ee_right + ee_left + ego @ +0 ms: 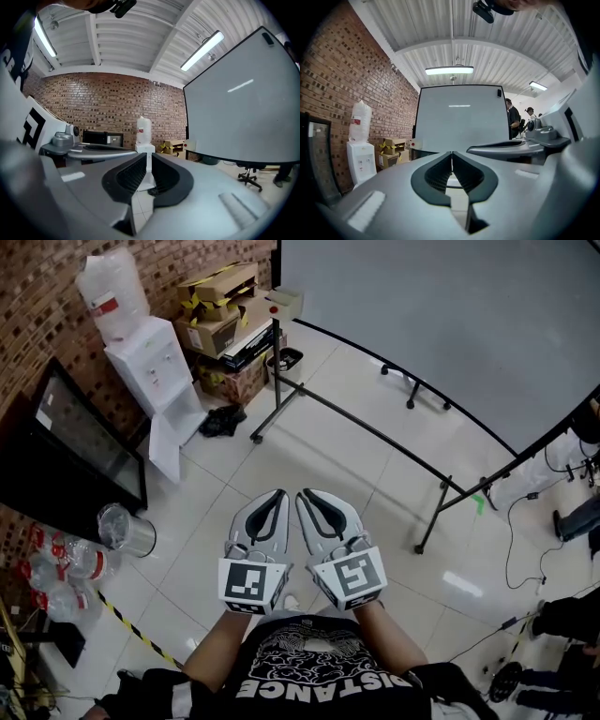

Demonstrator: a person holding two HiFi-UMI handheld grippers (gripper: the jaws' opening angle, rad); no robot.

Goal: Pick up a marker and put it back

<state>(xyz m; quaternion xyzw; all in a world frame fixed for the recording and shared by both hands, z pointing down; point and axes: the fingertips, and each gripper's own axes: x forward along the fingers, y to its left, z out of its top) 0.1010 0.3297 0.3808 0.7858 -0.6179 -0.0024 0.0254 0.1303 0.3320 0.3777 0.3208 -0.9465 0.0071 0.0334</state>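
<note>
No marker shows in any view. In the head view my left gripper [278,495] and right gripper [304,495] are held side by side close to my chest, above the tiled floor. Both point toward a large whiteboard [422,315] on a black wheeled stand. A small pale box with a red dot [284,302] sits at the board's near corner. The left gripper [451,154] is shut with its tips touching and nothing between them. Only a sliver of gap shows at the tips of the shut right gripper [149,157], which holds nothing.
A white water dispenser [155,371] and stacked cardboard boxes [220,310] stand along the brick wall. A black screen [75,456] leans on the left. Plastic bottles [66,563] and a clear tub [127,529] lie near it. Cables [525,549] trail at the right. People [513,115] stand beyond the board.
</note>
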